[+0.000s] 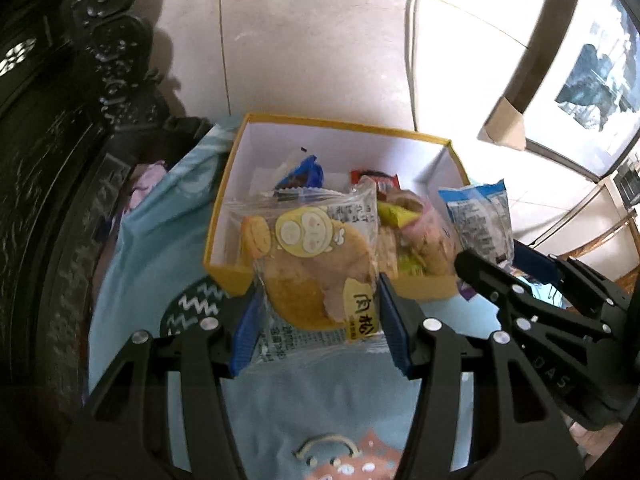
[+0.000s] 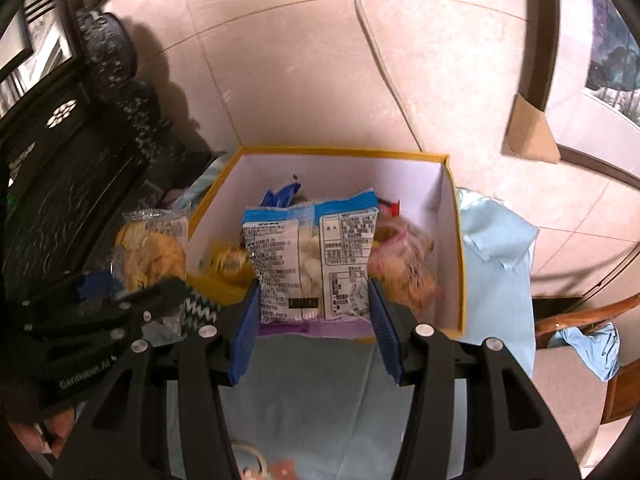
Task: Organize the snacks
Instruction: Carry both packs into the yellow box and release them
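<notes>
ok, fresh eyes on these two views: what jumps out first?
Both tools are loaded: the left tool clamps a bun pack, and the right tool clamps a blue-white snack bag. Both hang at the near edge of the yellow box, already part-filled with snacks, on a light-blue cloth.

Readable text on two snack packets and on the two claws.

The clear bun packet carries a yellow label with the Chinese characters "肉松"; the small print on its lower edge is too fine to read. The right claw shows the raised letters "DAS" on its black body in the left wrist view. The left claw shows "GenRobot.AI" in the right wrist view. The blue-and-white packet has dense printed tables and a barcode, not legible.
</notes>
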`<state>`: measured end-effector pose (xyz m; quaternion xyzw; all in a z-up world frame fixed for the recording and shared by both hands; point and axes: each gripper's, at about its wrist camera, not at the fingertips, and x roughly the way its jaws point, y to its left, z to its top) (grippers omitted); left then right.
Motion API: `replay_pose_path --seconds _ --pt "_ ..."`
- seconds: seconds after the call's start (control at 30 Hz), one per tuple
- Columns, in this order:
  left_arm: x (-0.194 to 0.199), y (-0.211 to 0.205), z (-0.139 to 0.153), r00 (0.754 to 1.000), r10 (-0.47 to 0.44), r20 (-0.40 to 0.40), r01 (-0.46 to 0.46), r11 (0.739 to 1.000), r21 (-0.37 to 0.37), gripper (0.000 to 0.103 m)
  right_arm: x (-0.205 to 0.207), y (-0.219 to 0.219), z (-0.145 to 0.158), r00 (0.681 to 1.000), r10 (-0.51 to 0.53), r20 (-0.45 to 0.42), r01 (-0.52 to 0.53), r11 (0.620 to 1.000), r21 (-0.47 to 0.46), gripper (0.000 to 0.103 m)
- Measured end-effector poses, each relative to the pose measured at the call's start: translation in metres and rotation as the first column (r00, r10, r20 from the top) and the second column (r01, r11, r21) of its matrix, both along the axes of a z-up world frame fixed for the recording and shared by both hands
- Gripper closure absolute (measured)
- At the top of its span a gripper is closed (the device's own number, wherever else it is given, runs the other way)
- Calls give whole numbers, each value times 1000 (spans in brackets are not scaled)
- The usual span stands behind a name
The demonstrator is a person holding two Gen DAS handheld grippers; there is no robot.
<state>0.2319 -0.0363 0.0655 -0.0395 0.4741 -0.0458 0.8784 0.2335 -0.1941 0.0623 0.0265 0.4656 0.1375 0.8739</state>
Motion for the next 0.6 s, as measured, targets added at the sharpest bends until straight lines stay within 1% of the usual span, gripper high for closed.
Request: replay_pose_path --seconds 0.17,0.23,0.3,0.33,0.37,0.4,0.47,0.6 --pt "42 2 -19 999 15 -32 -15 1000 6 48 38 6 -22 1000 -13 -26 13 1000 -20 50" --pt "57 3 -26 999 17 -38 -16 1000 9 48 51 6 -32 999 -22 -30 22 1000 -3 49" --pt "70 5 -32 998 34 -45 -33 999 32 36 60 3 -40 998 -48 -42 47 999 -7 48" --pt "75 6 -35 997 54 -51 -51 997 57 21 63 0 -43 996 -71 -48 71 997 -12 48" --pt "78 7 -35 997 65 -44 -62 996 67 12 64 -4 -45 995 -87 -49 87 996 -5 46" --pt "79 8 -35 998 63 -26 -61 996 66 11 64 -8 -46 995 -90 -50 91 996 9 44" --pt "79 8 -36 999 51 -17 -50 997 65 5 60 -12 -50 994 -98 -52 98 995 4 40" --pt "70 6 -43 998 34 -44 -31 998 46 5 46 -17 -55 992 -106 -72 107 994 10 39"
